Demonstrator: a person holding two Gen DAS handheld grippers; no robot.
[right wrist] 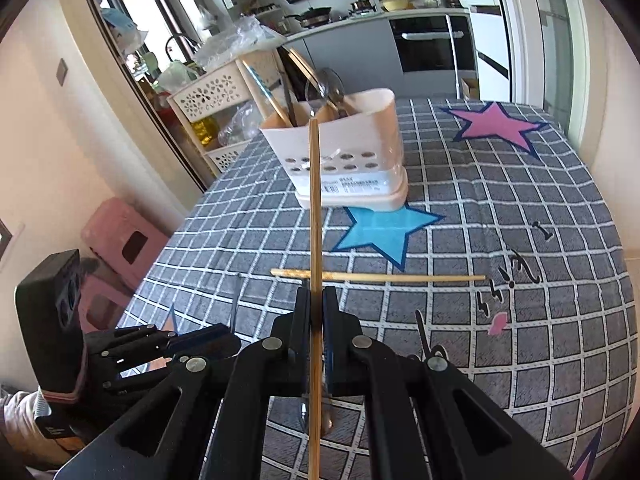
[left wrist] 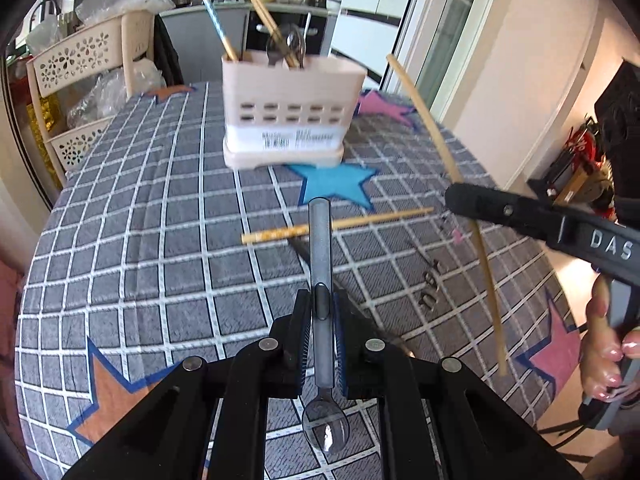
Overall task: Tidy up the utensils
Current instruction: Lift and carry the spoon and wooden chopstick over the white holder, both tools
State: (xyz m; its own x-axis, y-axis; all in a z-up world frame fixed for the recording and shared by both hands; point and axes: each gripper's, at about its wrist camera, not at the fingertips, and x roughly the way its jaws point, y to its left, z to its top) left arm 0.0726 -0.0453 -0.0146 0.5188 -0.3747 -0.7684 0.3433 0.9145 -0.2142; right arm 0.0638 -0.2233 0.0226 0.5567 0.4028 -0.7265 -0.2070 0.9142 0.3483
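Observation:
A beige utensil holder [left wrist: 282,116] stands on the checked tablecloth at the far middle, with chopsticks and spoons in it; it also shows in the right wrist view [right wrist: 352,156]. My left gripper [left wrist: 321,300] is shut on a grey-handled spoon [left wrist: 320,240], handle pointing forward, bowl towards the camera. My right gripper [right wrist: 316,296] is shut on a long bamboo chopstick [right wrist: 315,200], which points at the holder; this chopstick shows in the left wrist view [left wrist: 440,152]. Another chopstick [left wrist: 340,226] lies flat on the cloth in front of both grippers, also seen in the right wrist view [right wrist: 380,277].
The tablecloth [left wrist: 160,240] has blue, pink and orange stars. A beige perforated shelf rack [left wrist: 80,80] with plastic bags stands beyond the table's left edge. A pink stool [right wrist: 120,240] is on the floor at the left. A kitchen counter lies behind.

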